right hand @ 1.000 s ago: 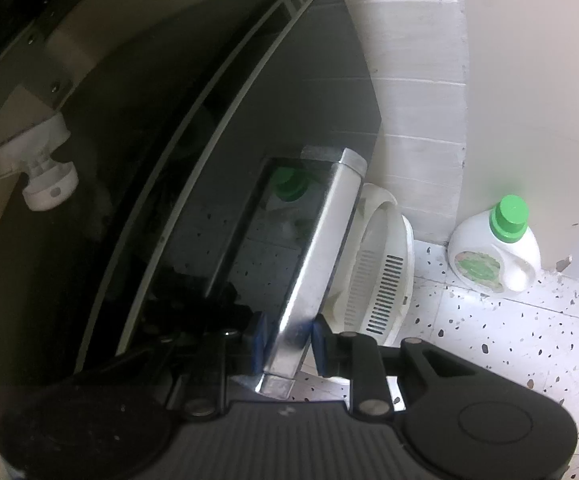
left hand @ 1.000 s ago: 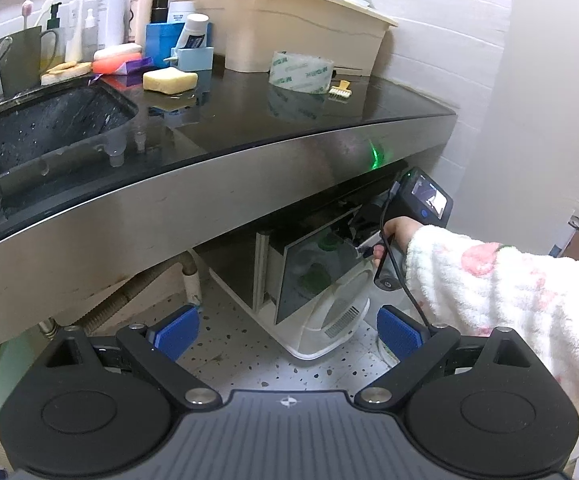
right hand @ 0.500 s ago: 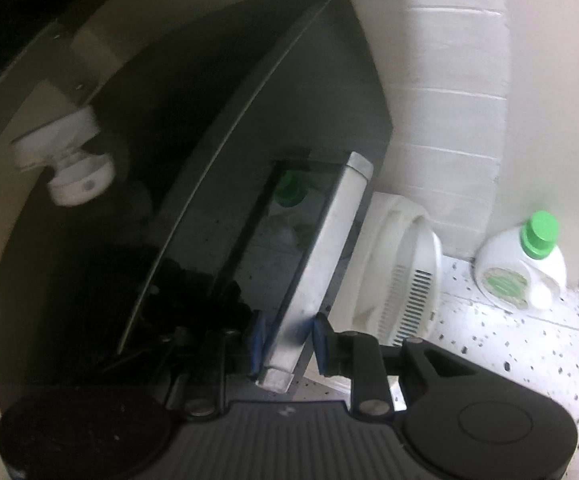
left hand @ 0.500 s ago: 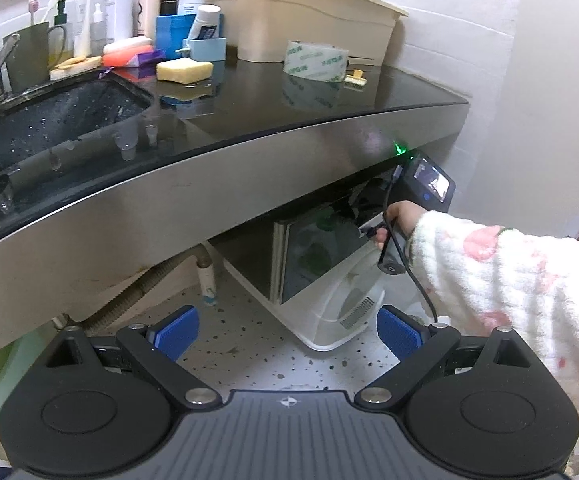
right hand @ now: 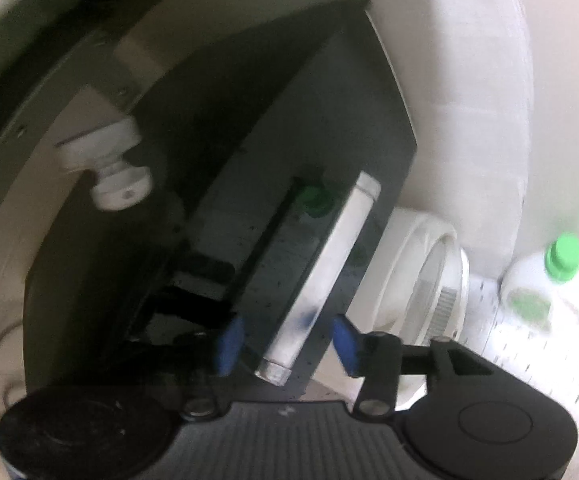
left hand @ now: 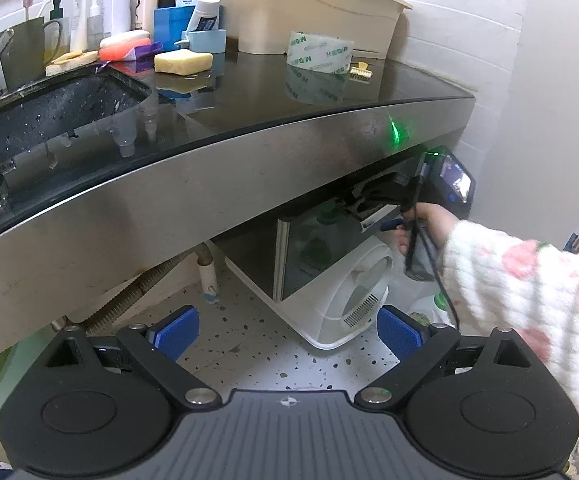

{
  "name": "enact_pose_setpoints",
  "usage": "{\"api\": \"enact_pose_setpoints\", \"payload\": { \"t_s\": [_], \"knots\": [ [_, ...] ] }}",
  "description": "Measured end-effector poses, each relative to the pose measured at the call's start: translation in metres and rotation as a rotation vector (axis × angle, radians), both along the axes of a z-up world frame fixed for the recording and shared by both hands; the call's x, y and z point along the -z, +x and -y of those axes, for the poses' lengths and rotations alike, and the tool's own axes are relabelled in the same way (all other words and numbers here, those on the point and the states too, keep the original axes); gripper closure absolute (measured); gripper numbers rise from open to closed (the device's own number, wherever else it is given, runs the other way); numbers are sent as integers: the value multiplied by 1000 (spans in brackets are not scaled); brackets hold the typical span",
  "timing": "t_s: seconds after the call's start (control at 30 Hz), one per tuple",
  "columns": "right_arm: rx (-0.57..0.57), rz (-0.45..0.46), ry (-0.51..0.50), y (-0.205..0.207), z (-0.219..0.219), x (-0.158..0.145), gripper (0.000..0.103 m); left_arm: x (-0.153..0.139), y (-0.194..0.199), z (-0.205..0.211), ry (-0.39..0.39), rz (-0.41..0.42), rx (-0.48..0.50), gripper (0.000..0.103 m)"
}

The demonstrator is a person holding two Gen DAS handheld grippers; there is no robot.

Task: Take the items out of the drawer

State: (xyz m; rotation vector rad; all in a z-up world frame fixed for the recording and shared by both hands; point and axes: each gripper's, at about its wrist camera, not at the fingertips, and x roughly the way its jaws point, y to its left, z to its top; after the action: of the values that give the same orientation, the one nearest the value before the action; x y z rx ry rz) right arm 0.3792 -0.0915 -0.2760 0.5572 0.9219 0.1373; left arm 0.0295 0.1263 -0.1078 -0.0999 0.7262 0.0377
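Drawer point(right hand: 249, 208) under the counter point(left hand: 249, 168) stands pulled out beside our right gripper point(right hand: 287, 346), whose jaws are opening off its metal handle point(right hand: 329, 272); our left gripper point(left hand: 287, 330) hangs open and empty, no items taken yet.

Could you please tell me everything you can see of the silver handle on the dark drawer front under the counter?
The silver handle is a flat bar of brushed metal with rounded ends, mounted along the glossy dark drawer front below the counter. It runs slantwise in the right wrist view. The right gripper straddles its near end, jaws opening, blue pads clear of the metal.
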Motion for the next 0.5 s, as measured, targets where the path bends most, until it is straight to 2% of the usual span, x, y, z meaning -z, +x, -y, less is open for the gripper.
{"api": "enact_pose_setpoints", "payload": {
  "t_s": [0.17, 0.23, 0.3, 0.43, 0.5],
  "knots": [
    [-126, 50, -97, -31, 12, -16, 50, 2, 2, 2, -28, -13, 21, 6],
    [-184, 80, -167, -48, 17, -24, 47, 3, 5, 5, -40, -20, 33, 6],
    [-211, 111, -213, -69, 24, -35, 43, 2, 8, 9, -59, -21, 45, 6],
    [-220, 134, -327, -114, 37, -53, 42, 0, 16, 19, -105, -26, 72, 6],
    [-241, 161, -383, -139, 45, -62, 36, -2, 17, 26, -123, -30, 89, 6]
  ]
}}
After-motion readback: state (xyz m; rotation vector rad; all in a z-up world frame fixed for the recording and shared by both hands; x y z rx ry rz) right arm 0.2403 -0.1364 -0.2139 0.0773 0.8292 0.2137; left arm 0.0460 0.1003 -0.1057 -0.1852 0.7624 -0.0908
